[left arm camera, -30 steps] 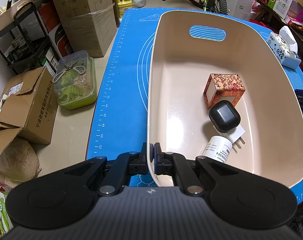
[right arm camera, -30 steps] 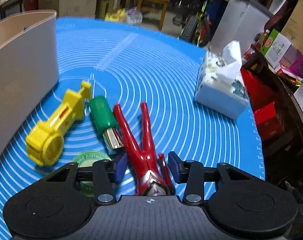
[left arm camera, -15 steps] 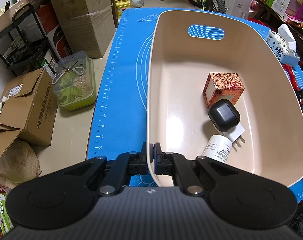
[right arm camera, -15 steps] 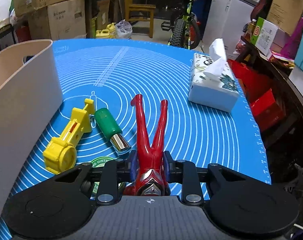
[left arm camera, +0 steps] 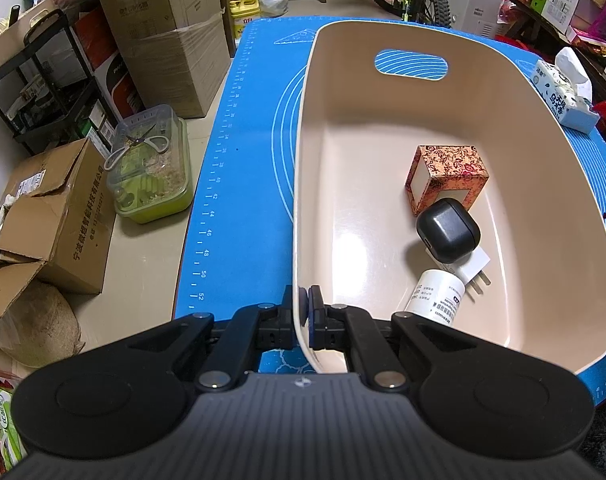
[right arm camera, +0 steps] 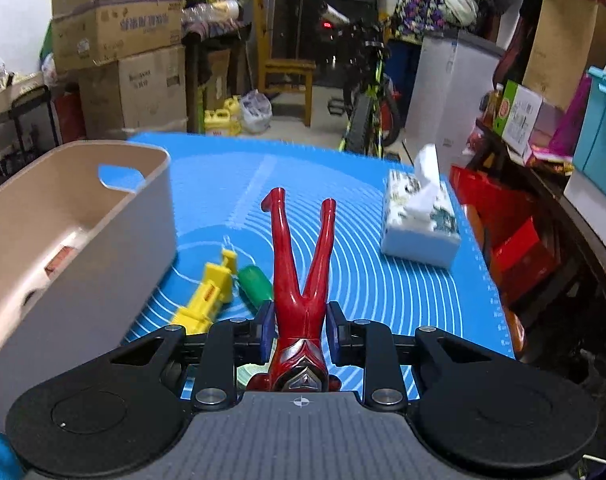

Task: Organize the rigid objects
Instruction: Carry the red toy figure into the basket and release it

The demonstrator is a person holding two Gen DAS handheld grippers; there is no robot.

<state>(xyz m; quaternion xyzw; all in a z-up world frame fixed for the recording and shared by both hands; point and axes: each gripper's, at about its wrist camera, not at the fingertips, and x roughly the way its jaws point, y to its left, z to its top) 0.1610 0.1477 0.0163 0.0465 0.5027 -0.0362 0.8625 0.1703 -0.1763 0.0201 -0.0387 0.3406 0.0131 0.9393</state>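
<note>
A: What writing are you reading around the left claw [left arm camera: 303, 300]?

B: Ruler numbers are running along the blue mat [left arm camera: 239, 184] just left of it, up from 52. Ahead and right, inside the beige bin [left arm camera: 551, 208], a white bottle [left arm camera: 437, 298] is showing small print too fine to read. The tissue pack [left arm camera: 563, 98] far right is carrying Chinese characters.

A: And the claw itself?

B: It is pinching the bin's near rim, pads together on the wall. A patterned box [left arm camera: 447, 176], black case [left arm camera: 447, 236] and white plug [left arm camera: 477, 272] are lying inside the bin.

A: The right claw [right arm camera: 299, 326]?

B: It is clamping a red figure [right arm camera: 301, 280], legs pointing away, above the surface. A yellow toy [right arm camera: 207, 296] and green cylinder [right arm camera: 255, 280] are lying left of it, between it and the bin.
</note>
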